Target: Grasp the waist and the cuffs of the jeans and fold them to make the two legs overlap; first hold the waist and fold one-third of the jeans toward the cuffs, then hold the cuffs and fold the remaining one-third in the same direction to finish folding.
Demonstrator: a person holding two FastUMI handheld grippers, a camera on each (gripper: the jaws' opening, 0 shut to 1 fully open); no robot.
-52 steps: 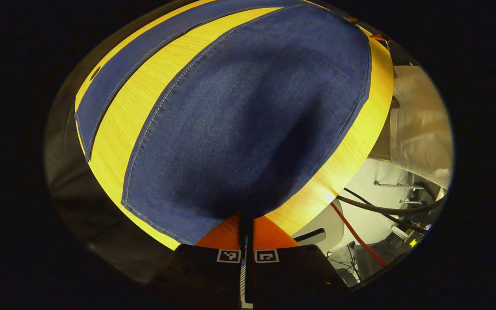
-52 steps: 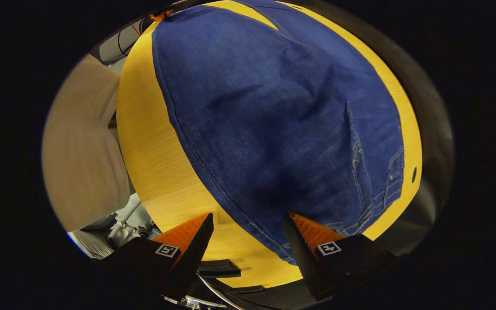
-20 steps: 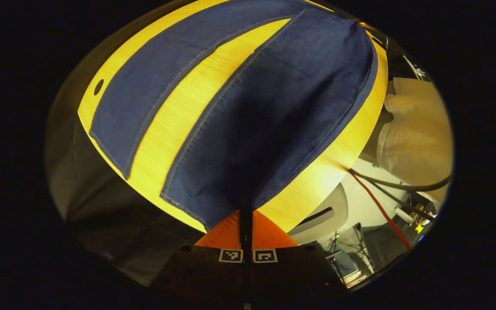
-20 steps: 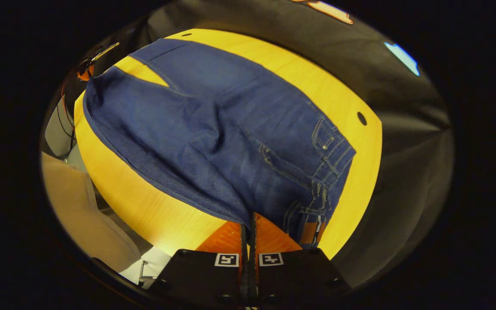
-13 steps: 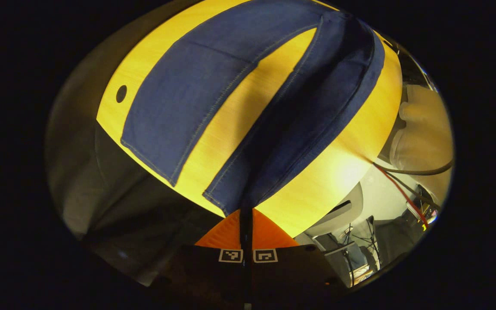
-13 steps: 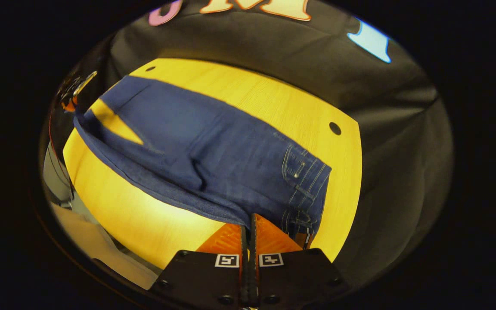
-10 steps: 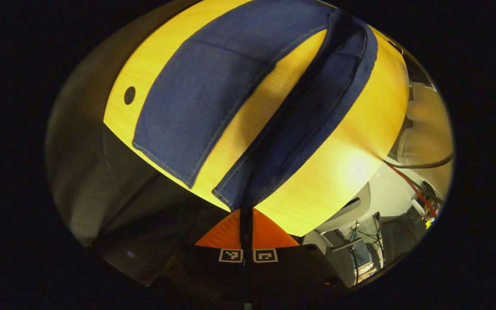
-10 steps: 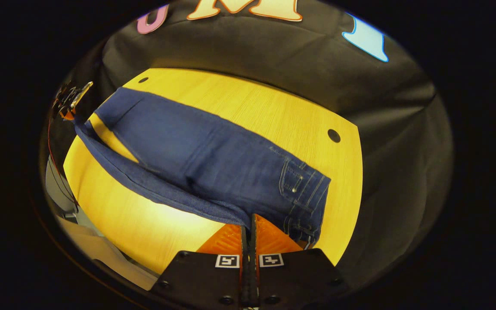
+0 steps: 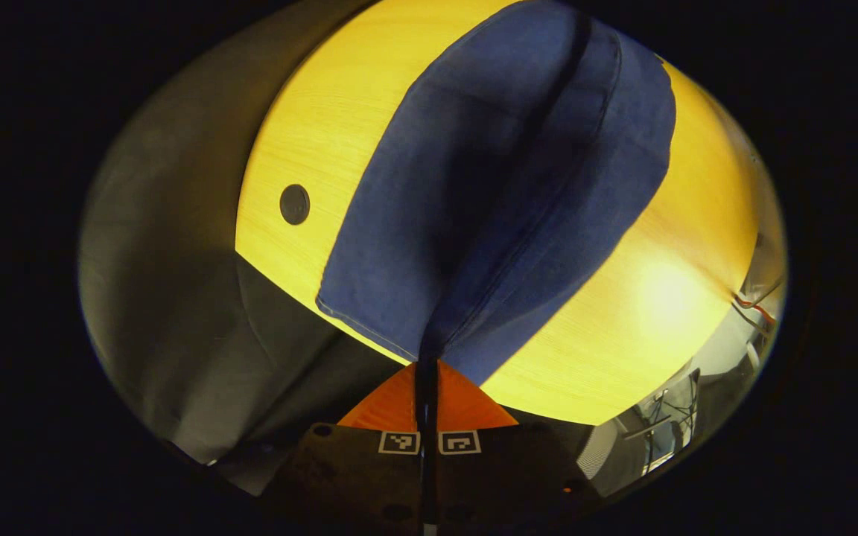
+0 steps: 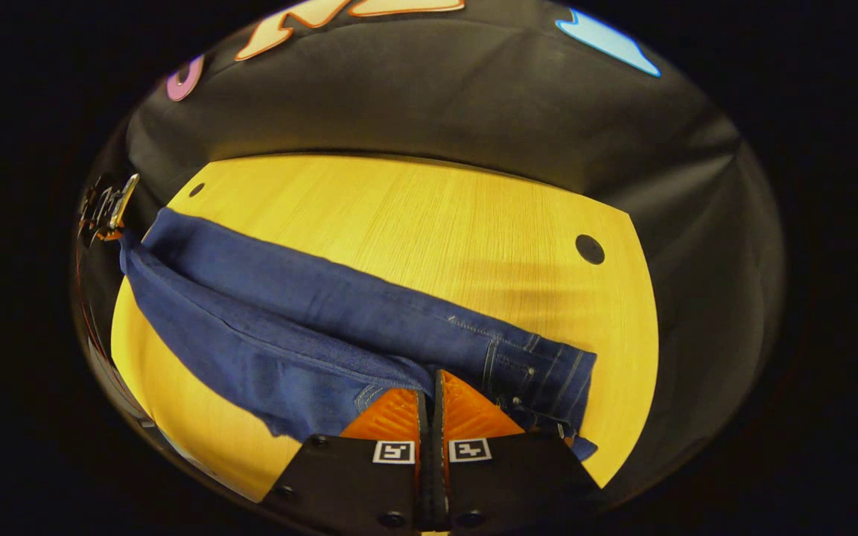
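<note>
Blue jeans point(image 10: 310, 320) lie lengthwise on the yellow wooden table point(image 10: 414, 208), the near leg lifted and carried over the far one. In the left gripper view my left gripper point(image 9: 426, 365) is shut on the cuff of the raised leg point(image 9: 548, 216), which hangs over the flat leg point(image 9: 399, 216). In the right gripper view my right gripper point(image 10: 429, 387) is shut on the waist edge, with the waistband and pocket point(image 10: 541, 372) just to its right. The left gripper point(image 10: 105, 212) shows far off at the cuff end.
The table has round cable holes point(image 9: 294, 204) point(image 10: 590, 249) near its corners. Black cloth walls point(image 10: 429, 97) close in behind and beside it. Past the table's near edge are cables point(image 9: 753, 301) and a chair frame point(image 9: 660, 432).
Both grippers have lifted the near side of the jeans and swung it toward the far side. The gap of bare table between the legs has closed; the raised leg now overlaps the flat one.
</note>
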